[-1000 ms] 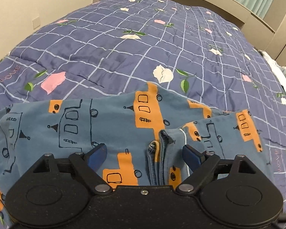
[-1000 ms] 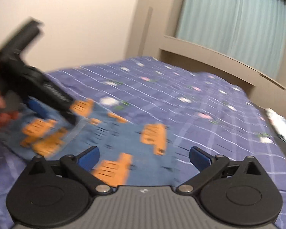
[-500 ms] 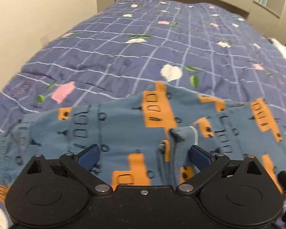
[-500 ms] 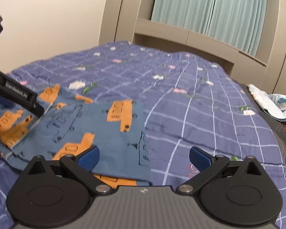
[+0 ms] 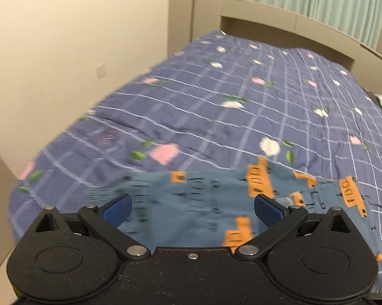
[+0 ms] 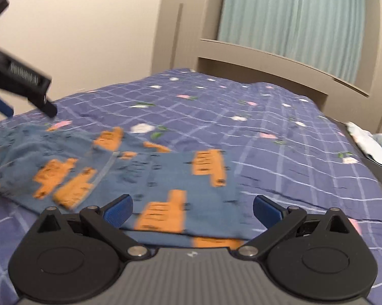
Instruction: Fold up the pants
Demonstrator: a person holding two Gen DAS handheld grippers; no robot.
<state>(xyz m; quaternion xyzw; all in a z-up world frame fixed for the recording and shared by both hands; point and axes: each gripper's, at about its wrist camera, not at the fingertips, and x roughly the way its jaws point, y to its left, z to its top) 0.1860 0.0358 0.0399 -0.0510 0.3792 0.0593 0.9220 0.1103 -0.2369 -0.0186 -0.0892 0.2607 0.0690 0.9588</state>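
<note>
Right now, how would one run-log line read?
pants: flat on bed | left gripper: open, empty | right gripper: open, empty

Support: we see a bed covered by a purple-blue quilted bedspread (image 5: pixel 216 117) with a white grid and pink and white flower prints.
Headboard end: we find a plain beige wooden headboard (image 6: pixel 267 61) along the far edge of the bed.
On the bedspread, near edge: we see folded blue cotton pants (image 6: pixel 145 175) printed with orange vehicles, lying flat, their folded edge toward the right.
Beside the bed, right: we make out crumpled white and pale blue cloth (image 6: pixel 371 145); we cannot tell what it rests on.
</note>
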